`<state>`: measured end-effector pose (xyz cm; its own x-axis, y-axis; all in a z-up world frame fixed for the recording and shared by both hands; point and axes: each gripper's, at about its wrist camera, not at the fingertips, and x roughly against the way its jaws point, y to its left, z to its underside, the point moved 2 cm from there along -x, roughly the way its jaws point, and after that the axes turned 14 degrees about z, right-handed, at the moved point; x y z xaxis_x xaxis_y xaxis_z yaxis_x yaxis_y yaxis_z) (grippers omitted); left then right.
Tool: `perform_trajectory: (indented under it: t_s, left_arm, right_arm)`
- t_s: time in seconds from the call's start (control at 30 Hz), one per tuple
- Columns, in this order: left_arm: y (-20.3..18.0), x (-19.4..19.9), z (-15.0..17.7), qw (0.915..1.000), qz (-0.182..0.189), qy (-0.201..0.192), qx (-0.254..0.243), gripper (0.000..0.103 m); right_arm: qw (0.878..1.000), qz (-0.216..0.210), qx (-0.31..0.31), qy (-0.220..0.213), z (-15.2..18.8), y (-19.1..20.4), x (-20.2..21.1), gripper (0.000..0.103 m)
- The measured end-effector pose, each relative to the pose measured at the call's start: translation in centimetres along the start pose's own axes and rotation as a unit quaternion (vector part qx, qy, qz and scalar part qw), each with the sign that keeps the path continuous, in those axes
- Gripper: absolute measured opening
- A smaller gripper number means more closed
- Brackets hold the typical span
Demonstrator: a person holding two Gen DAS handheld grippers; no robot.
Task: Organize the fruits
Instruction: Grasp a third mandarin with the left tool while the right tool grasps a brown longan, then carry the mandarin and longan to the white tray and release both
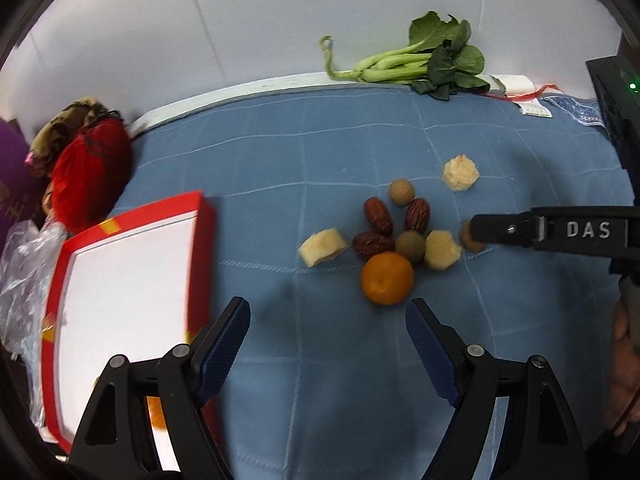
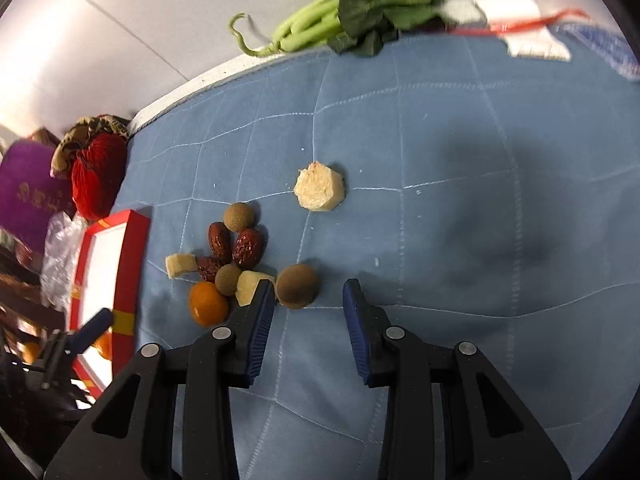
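Fingers of the left gripper (image 1: 328, 312) stand wide apart at the bottom of the left wrist view, grasping nothing, above bare blue quilted cloth (image 1: 360, 140). The right gripper (image 2: 309, 294) has its fingers narrower but still released, empty, at lower centre of the right wrist view; a brown longan (image 2: 297, 286) lies on the cloth just beyond the gap, touched by neither pad as far as can be seen.

At left, a red-rimmed box (image 1: 204, 240) with a white floor is partly cut off by the fingers. Bok choy (image 1: 420, 60) lies at the top edge of the cloth. The fruit cluster sits mid-frame: a mandarin (image 1: 387, 278), three red jujubes (image 1: 378, 216), two more longans (image 1: 401, 192), and pale peeled chunks (image 1: 323, 247), one (image 1: 461, 173) lying apart. An orange shape inside the box is mostly hidden. The right gripper's finger covers part of the nearest longan in the left wrist view.
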<state>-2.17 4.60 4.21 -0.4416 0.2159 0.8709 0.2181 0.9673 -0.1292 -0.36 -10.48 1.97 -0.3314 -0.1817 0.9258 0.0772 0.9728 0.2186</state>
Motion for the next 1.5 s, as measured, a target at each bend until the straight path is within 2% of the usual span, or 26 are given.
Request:
perform_trajectory:
  t_s: [0.13,0.2,0.4,0.53,0.57,0.67,0.77,0.83,0.9,0.97,1.1,1.27,1.4,1.5]
  left_arm:
    - [0.0,-1.2,-0.8,0.9997,0.024,0.002,0.004,0.082]
    - [-0.1,-1.9,-0.9,0.9995,0.032,0.003,0.003,0.08]
    - [-0.7,-3.4,-0.7,0.9989,0.034,0.019,-0.025,0.078]
    - [-0.4,-4.4,-0.7,0.9982,0.048,0.035,-0.009,0.069]
    - [-0.2,-4.6,-0.7,0.9982,0.049,0.036,-0.002,0.069]
    - [0.0,-4.9,-0.8,0.9978,0.056,0.033,0.009,0.066]
    - [-0.3,-5.1,-0.8,0.9976,0.06,0.034,0.003,0.055]
    - [-0.5,-5.0,-0.7,0.9972,0.066,0.033,-0.002,0.042]
    - [-0.5,-4.8,-0.7,0.9967,0.075,0.031,-0.001,0.034]
    - [-0.4,-4.6,-0.7,0.9964,0.08,0.028,0.005,0.034]
    - [0.3,-3.6,-0.7,0.9958,0.088,0.018,0.018,0.034]
    - [1.8,-0.2,-0.9,0.9947,0.095,-0.011,0.037,0.034]
    - [4.2,3.6,-0.2,0.9952,0.072,-0.043,0.051,0.034]
    - [7.4,6.1,0.8,0.9942,0.042,-0.06,0.079,0.034]
  right_arm:
    - [1.0,-0.013,-0.017,0.01,-0.3,0.5,-0.7,0.034]
    - [1.0,-0.005,-0.019,0.013,-0.4,0.7,-1.0,0.034]
    - [0.999,0.009,-0.024,0.022,-0.4,0.9,-1.4,0.033]
    - [0.999,0.03,-0.008,0.021,-0.3,1.4,-1.6,0.028]
    - [0.999,0.036,-0.006,0.021,-0.3,1.5,-1.6,0.023]
    - [0.999,0.036,-0.006,0.022,-0.2,1.4,-1.7,0.024]
    - [0.999,0.03,-0.011,0.025,-0.1,1.2,-1.5,0.023]
    - [0.999,0.02,-0.02,0.03,-0.1,0.8,-1.3,0.023]
    - [0.999,0.01,-0.025,0.033,0.0,0.6,-0.9,0.023]
    - [0.999,0.0,-0.029,0.036,0.2,0.5,-0.5,0.023]
    - [0.999,-0.014,-0.031,0.033,0.4,1.0,0.0,0.023]
    - [0.999,-0.042,-0.024,0.015,0.4,2.9,1.4,0.023]
    - [0.997,-0.076,-0.006,0.002,0.6,5.6,2.2,0.023]
    - [0.994,-0.105,0.017,-0.006,0.8,8.5,2.4,0.023]
